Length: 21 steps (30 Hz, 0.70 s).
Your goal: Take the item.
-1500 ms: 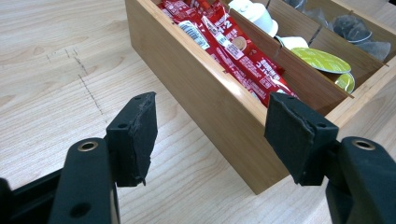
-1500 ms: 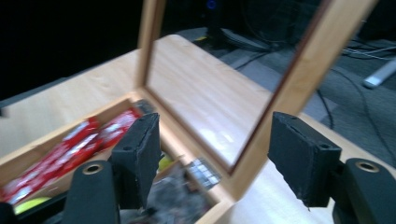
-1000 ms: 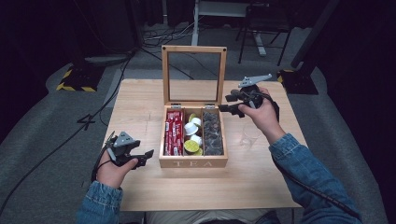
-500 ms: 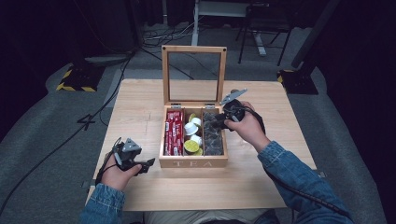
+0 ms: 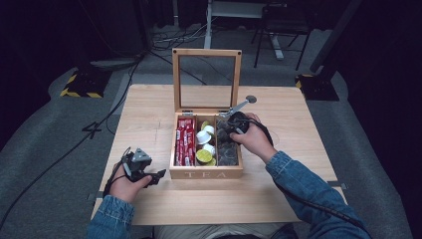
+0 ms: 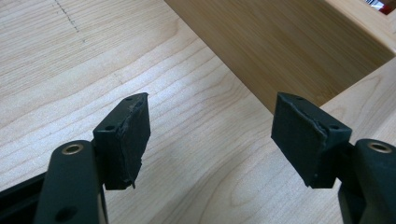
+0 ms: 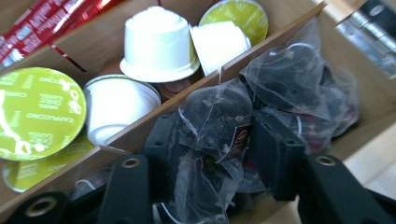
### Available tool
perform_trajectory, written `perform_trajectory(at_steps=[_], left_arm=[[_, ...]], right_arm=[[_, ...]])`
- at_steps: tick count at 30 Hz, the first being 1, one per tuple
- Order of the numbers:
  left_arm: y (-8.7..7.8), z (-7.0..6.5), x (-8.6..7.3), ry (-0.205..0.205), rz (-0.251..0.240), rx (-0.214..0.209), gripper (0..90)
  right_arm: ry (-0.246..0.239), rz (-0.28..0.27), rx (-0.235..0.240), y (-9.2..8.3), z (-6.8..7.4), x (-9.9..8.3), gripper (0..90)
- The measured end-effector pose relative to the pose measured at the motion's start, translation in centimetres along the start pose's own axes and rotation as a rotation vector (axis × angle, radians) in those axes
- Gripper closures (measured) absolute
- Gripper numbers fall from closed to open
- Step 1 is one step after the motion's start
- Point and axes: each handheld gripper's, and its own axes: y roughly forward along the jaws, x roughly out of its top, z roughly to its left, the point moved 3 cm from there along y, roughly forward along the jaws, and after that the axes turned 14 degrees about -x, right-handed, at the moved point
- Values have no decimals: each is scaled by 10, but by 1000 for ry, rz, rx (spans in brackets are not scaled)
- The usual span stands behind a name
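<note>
An open wooden tea box (image 5: 206, 174) stands mid-table with its glass lid (image 5: 206, 53) upright. It holds red sachets (image 5: 185, 142) on the left, white and green capsules (image 5: 204, 145) in the middle and dark mesh tea bags (image 5: 228, 153) on the right. My right gripper (image 5: 225, 133) dips into the tea-bag compartment. Its jaws have just been opening a little, and a tea bag (image 7: 215, 126) sits between its pads (image 7: 275, 158) without looking squeezed. My left gripper (image 5: 152, 175) lies low on the table left of the box, open and empty (image 6: 210, 135), pointing at the box wall (image 6: 289, 42).
The box sits on a pale wooden table (image 5: 149, 109). A round metal disc (image 5: 251, 99) lies on the table behind the box's right side. Cables and black-and-yellow floor markers (image 5: 79, 87) lie on the grey floor beyond the table.
My right gripper came down and leftward from above the box's right rear corner into the tea-bag compartment. The left hand has barely shifted.
</note>
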Motion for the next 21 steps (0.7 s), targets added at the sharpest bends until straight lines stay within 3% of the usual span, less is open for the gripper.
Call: perform_trajectory(at_steps=[2, 5, 9, 15, 21], left_arm=[[0, 0, 0, 0, 0, -1, 288], [0, 1, -1, -8, -2, 2, 287], [0, 2, -1, -8, -2, 5, 288], [0, 2, -1, -8, -3, 7, 288], [0, 4, -2, -8, 5, 9, 287]], right_arm=[[-4, 6, 6, 4, 1, 0, 524], [-25, 13, -4, 7, 1, 1, 676], [-34, -2, -3, 4, 0, 1, 748], [-33, -39, 1, -3, -1, 1, 755], [1, -84, 30, -13, -3, 0, 752]])
